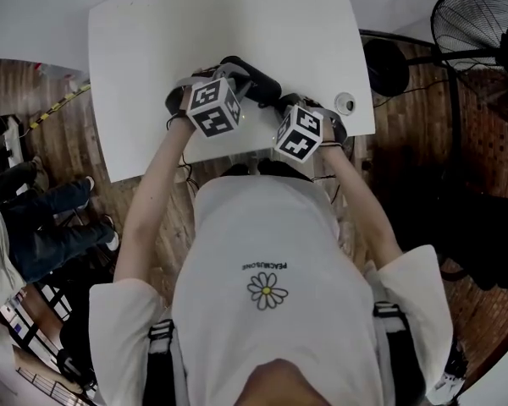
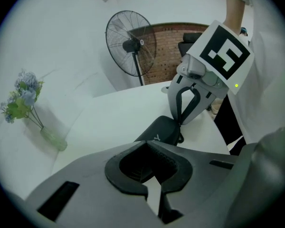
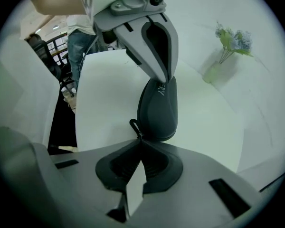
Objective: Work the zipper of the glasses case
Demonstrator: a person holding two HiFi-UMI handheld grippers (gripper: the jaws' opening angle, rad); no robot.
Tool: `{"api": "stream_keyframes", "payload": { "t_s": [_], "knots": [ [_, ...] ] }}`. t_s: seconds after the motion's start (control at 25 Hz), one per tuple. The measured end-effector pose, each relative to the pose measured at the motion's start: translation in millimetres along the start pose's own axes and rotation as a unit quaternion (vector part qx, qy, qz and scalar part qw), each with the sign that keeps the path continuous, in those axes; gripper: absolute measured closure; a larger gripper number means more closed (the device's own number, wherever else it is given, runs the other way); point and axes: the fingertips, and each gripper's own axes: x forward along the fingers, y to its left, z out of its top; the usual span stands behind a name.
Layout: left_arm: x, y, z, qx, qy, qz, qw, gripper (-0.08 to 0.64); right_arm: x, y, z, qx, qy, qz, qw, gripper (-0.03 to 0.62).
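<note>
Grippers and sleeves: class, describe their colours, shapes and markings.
Both the left gripper and right gripper are pale grey with two tapering jaws lined by dark pads. Each carries a white cube printed with black square markers and a small green light. The person wears a white short-sleeved T-shirt with a daisy print.

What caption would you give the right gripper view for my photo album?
Right gripper, fingers shut on the zipper pull of the black glasses case; left gripper pinches its far end.
</note>
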Motion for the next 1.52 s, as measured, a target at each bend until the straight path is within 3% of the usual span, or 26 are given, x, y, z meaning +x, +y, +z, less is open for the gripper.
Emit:
{"api": "stream_keyframes", "payload": {
  "t_s": [0.2, 0.4, 0.48, 0.6, 0.8, 0.96, 1.24, 1.36, 1.52],
  "knots": [
    [-14.3, 14.0, -0.4, 0.013, 0.017, 0.012, 0.9997, 0.546, -1.5, -9.9, -21.4, -0.125, 0.037, -0.035, 0.991, 0.584],
    [-5.6, 2.4, -11.2, 0.018, 0.049, -0.028, 0.9982, 0.546, -4.8, -53.5, -43.0, -0.126, 0.063, -0.079, 0.987, 0.584],
    [-0.8, -5.8, -14.1, 0.008, 0.058, -0.05, 0.997, 0.546, -5.1, -69.1, -42.8, -0.107, 0.063, -0.09, 0.988, 0.584],
    [-0.5, -7.4, -12.6, 0.009, 0.062, -0.054, 0.9965, 0.546, -2.6, -72.8, -39.3, -0.067, 0.052, -0.083, 0.993, 0.584],
    [-12.1, 12.4, 20.8, 0.039, 0.021, -0.007, 0.999, 0.546, -4.4, -57.9, -35.6, -0.046, 0.037, -0.069, 0.996, 0.584],
    [8.5, 8.3, 5.5, 0.078, 0.071, -0.021, 0.9942, 0.547, -0.9, -53.6, -29.9, -0.034, 0.031, -0.067, 0.997, 0.584],
    [11.9, 2.0, 2.3, 0.043, 0.071, -0.034, 0.996, 0.548, -5.1, -18.6, -25.2, 0.033, 0.014, -0.011, 0.999, 0.584],
    [10.6, -1.8, 1.5, 0.037, 0.062, -0.024, 0.9971, 0.548, -3.9, -5.4, -18.0, 0.052, 0.023, -0.01, 0.998, 0.584],
    [9.9, -3.5, 0.0, 0.025, 0.053, -0.008, 0.9982, 0.549, -2.1, 2.2, -4.4, 0.152, 0.004, 0.002, 0.988, 0.584]
  ]
}}
